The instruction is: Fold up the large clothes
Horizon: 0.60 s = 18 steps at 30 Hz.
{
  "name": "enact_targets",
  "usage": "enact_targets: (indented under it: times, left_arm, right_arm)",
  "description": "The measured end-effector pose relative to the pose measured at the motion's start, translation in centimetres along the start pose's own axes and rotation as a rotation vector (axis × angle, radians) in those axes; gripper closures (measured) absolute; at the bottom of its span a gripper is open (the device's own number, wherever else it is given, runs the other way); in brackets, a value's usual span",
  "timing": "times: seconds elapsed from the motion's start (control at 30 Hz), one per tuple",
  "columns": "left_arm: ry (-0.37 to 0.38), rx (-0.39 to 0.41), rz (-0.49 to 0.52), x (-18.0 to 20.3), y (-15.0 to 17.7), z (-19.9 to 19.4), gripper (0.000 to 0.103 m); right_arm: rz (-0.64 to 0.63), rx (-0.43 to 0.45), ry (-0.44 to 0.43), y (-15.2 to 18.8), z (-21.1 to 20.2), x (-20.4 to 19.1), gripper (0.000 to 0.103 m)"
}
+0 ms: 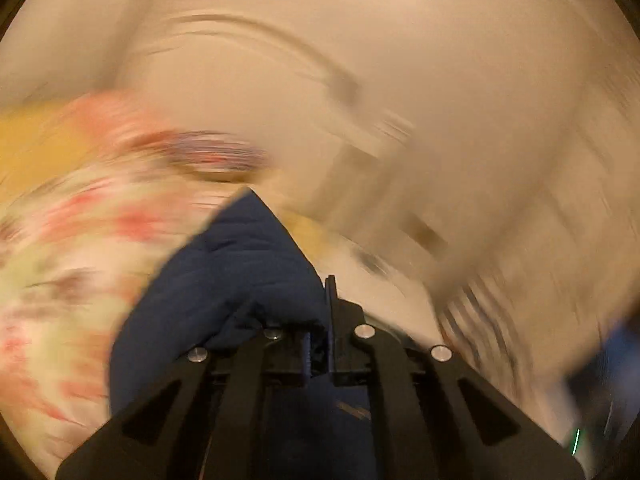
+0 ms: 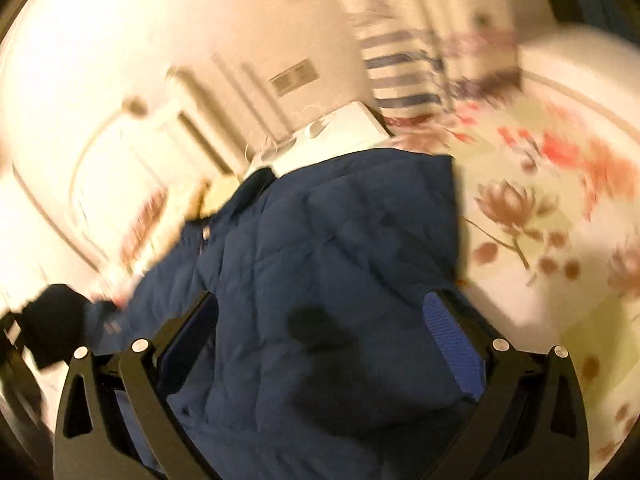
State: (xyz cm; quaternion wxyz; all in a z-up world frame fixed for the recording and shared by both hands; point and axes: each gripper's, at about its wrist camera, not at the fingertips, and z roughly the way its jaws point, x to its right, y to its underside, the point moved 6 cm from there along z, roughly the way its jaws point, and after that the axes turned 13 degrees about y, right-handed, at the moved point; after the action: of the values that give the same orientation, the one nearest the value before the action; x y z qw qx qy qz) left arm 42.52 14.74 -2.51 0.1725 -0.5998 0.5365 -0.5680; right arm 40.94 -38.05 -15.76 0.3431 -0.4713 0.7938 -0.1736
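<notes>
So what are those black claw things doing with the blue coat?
A person is folding a big navy padded jacket on a bed with a flowery bedspread, using a grabber in each hand. The left gripper is pinched shut on a bunch of the jacket's fabric. The right gripper is open, with the jacket lying between its blue pads. Everything else looks blurry.

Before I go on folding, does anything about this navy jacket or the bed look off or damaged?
One thing: a dark blotch on the navy quilted jacket, between the right gripper's open fingers; stain or shadow, unclear. The left gripper is pinching a bunched fold.
</notes>
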Motion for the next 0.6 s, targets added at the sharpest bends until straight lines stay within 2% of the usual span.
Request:
enact_targets:
  times: [0.07, 0.1, 0.17, 0.23, 0.27, 0.3, 0.33, 0.4, 0.47, 0.53, 0.57, 0.6]
  left_arm:
    - [0.076, -0.118, 0.163, 7.2, 3.4, 4.0, 0.097]
    - [0.114, -0.195, 0.245, 10.7, 6.3, 6.0, 0.094]
    - [0.15, -0.293, 0.331, 14.3, 10.7, 8.5, 0.092]
    - [0.153, -0.422, 0.384, 16.5, 16.2, 11.7, 0.088]
    - [0.147, -0.509, 0.378, 16.7, 19.4, 13.6, 0.076]
    - [0.138, -0.567, 0.379, 16.7, 21.2, 14.9, 0.058]
    - [0.118, -0.602, 0.408, 16.2, 23.2, 15.5, 0.05]
    - [0.064, -0.6, 0.559, 17.0, 25.4, 15.4, 0.037]
    - [0.057, -0.59, 0.655, 18.2, 25.5, 13.9, 0.032]
    - [0.024, -0.506, 0.746, 19.2, 23.8, 11.6, 0.032]
    - [0.024, -0.439, 0.793, 20.0, 22.6, 9.8, 0.029]
    - [0.039, -0.386, 0.819, 20.7, 21.5, 8.1, 0.021]
  right_arm:
    - [0.038, 0.006, -0.02, -0.2, -0.1, 0.6, 0.005]
    - [0.03, 0.01, -0.011, -0.2, -0.1, 0.5, 0.005]
    - [0.002, 0.022, 0.02, -0.2, -0.2, 0.0, 0.005]
    - [-0.013, 0.027, 0.032, -0.2, -0.2, -0.2, 0.005]
    - [-0.01, 0.024, 0.029, -0.3, -0.1, 0.0, 0.005]
    - [-0.002, 0.021, 0.024, -0.3, -0.1, 0.2, 0.005]
    - [0.006, 0.018, 0.017, -0.4, 0.0, 0.3, 0.005]
    - [0.006, 0.015, 0.013, -0.1, -0.1, 0.3, 0.005]
    - [0.002, 0.014, 0.015, -0.1, 0.0, 0.2, 0.005]
    - [0.002, 0.012, 0.013, -0.1, 0.0, 0.2, 0.005]
    - [0.003, 0.012, 0.011, 0.0, -0.1, 0.2, 0.005]
    - [0.005, 0.012, 0.008, 0.0, -0.1, 0.2, 0.005]
